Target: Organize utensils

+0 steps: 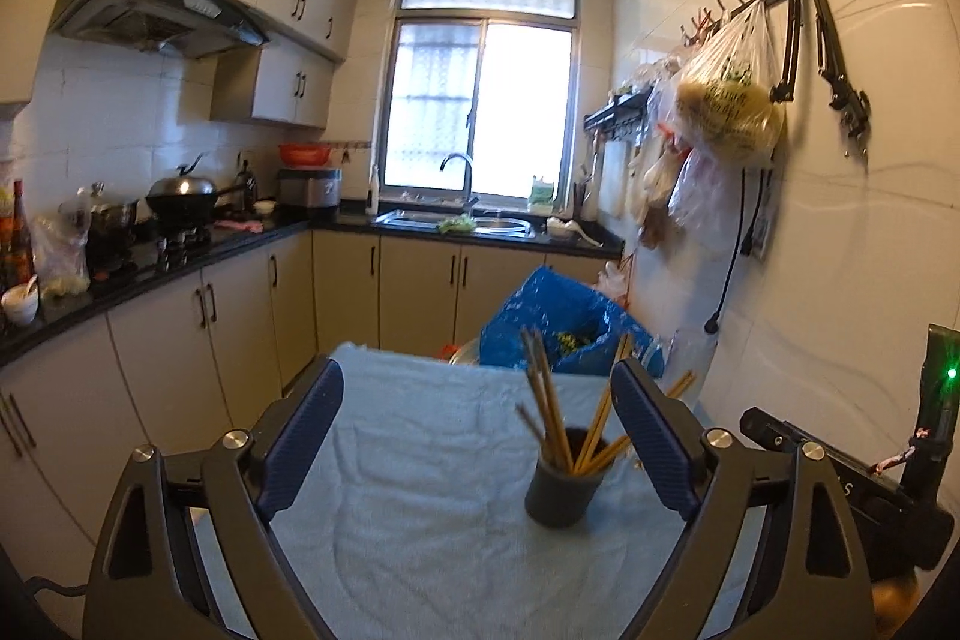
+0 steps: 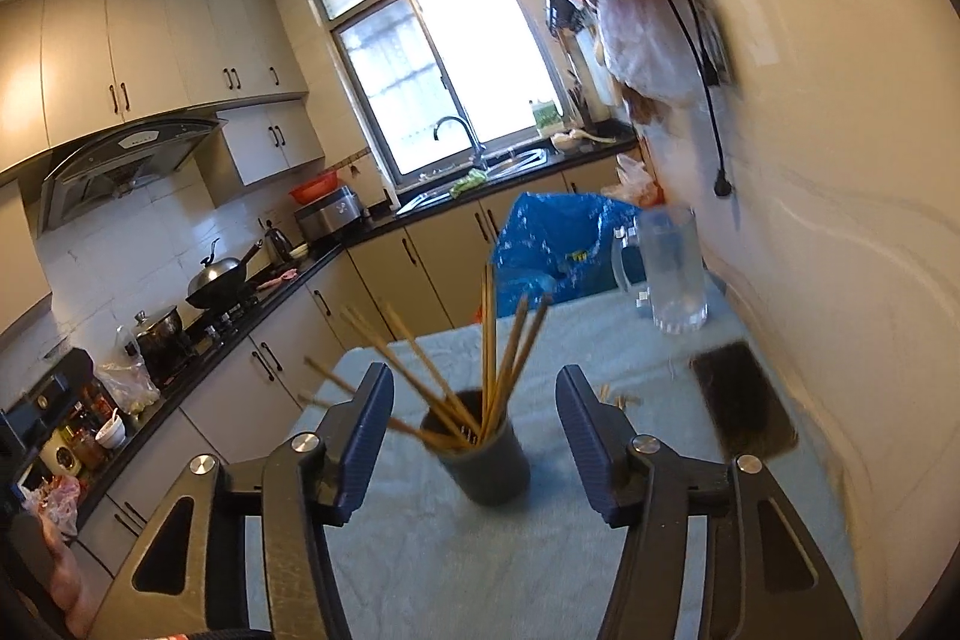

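Your left gripper [image 1: 477, 436] and right gripper [image 2: 474, 433] both gape empty, chopstick cup [image 2: 480, 460] standing between the fingers, no legible writing.

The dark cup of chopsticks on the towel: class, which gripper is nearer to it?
Right, probably. The right gripper straddles the dark cup, fingers on both sides. The left gripper faces the cup from slightly further back.

Table w/ pale blue towel [image 2: 540, 550] over the top. Dark grey cup [image 2: 480, 466] of chopsticks [image 2: 498, 340] stands on towel, btwn right tongs' fingers. Clear glass mug [image 2: 672, 268] far right. Black flat slab [image 2: 744, 400] just right of the tongs.
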The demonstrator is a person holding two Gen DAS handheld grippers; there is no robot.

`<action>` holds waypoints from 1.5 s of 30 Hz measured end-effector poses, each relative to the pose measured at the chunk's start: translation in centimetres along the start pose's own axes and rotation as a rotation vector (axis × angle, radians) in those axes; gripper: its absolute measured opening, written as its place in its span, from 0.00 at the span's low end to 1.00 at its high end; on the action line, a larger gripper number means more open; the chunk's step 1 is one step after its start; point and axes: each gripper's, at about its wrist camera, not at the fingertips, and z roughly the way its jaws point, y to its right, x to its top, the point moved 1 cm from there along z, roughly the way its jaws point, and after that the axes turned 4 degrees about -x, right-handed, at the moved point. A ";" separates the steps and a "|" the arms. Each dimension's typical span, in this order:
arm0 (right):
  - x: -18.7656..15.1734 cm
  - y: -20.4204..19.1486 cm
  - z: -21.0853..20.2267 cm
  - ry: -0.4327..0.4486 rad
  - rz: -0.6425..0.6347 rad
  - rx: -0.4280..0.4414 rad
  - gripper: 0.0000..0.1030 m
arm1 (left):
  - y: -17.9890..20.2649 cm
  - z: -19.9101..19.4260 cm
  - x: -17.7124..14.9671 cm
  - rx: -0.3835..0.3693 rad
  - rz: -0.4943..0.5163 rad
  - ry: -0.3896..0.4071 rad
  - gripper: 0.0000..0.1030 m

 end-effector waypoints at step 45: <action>-9.4 -0.5 -1.4 -0.067 -0.019 -0.210 0.68 | -1.9 2.0 -11.7 0.177 -0.033 -0.277 1.00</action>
